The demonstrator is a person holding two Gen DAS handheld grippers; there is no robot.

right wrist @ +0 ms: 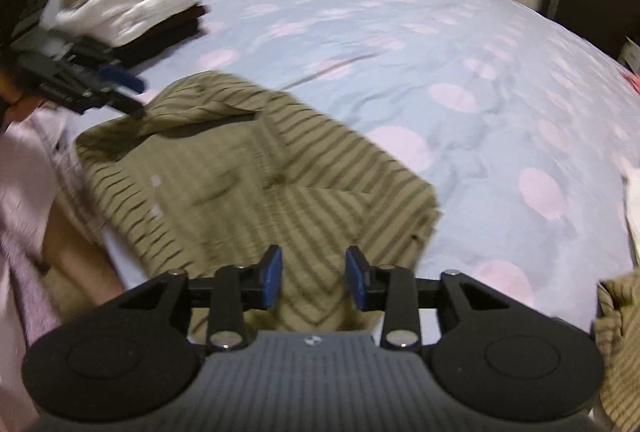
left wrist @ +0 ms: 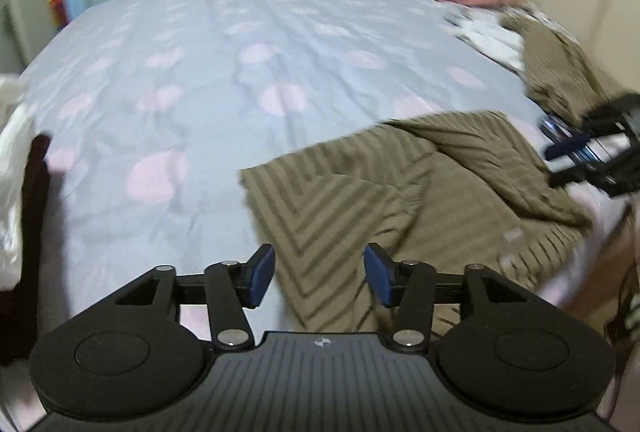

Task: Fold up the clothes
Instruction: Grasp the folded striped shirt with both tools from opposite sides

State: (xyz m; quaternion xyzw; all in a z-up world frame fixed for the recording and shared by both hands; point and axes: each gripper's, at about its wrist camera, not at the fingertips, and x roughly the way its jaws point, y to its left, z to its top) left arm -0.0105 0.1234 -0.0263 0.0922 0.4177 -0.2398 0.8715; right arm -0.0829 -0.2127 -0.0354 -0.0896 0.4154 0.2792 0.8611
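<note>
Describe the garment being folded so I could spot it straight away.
Look at the big bed with its pale blue, pink-spotted cover. Near its edge, before both open grippers, lies the olive shirt. Unlike the plain folded stack nearby, it has dark stripes.

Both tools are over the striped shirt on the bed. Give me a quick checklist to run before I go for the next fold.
1. Left tool open, nothing between its fingers: ok.
2. Right tool open, empty: ok.
3. Striped shirt lying flat: not ok, the collar end is rumpled and folded over.
4. Bare bedspread beyond the shirt for folding: ok.
5. Folded stack apart from the shirt: ok.
6. Sleeve positions: cannot tell, the pictures are blurred.
</note>
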